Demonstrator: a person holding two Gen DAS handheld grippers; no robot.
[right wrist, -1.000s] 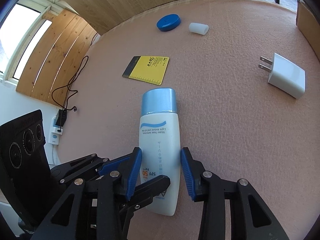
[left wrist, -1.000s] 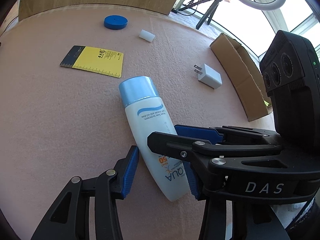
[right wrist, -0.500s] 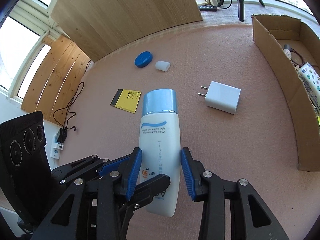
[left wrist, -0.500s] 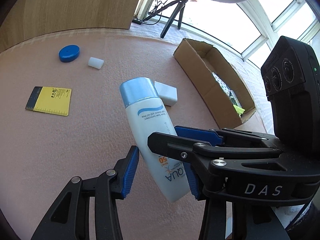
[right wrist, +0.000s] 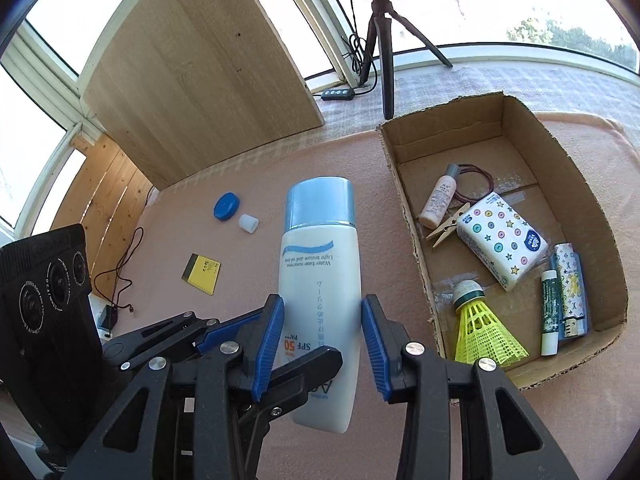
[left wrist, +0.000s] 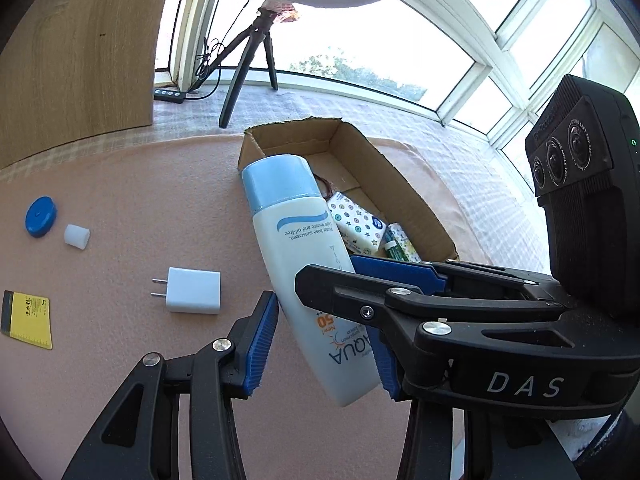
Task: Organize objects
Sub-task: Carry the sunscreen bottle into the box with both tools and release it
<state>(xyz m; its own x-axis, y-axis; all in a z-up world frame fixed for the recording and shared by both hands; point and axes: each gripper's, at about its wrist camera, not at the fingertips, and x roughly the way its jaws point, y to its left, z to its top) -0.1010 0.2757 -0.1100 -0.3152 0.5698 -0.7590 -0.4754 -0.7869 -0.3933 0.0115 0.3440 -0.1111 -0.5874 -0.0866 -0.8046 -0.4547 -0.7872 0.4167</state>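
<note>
A white sunscreen bottle with a light blue cap is held up off the pink mat; it also shows in the right wrist view. My left gripper and my right gripper are both shut on its lower body, one across the other. The bottle's cap points toward an open cardboard box, seen at the right in the right wrist view. The box holds a tissue pack, a yellow shuttlecock, a small pink bottle, a clothespin, a lip balm and a lighter.
On the mat lie a white charger plug, a blue round lid, a small white cap and a yellow card. A wooden panel and a ring-light tripod stand behind.
Both grippers have lifted the bottle off the mat and swung it right toward the box. The box's inside has come into view; the loose items have slid left.
</note>
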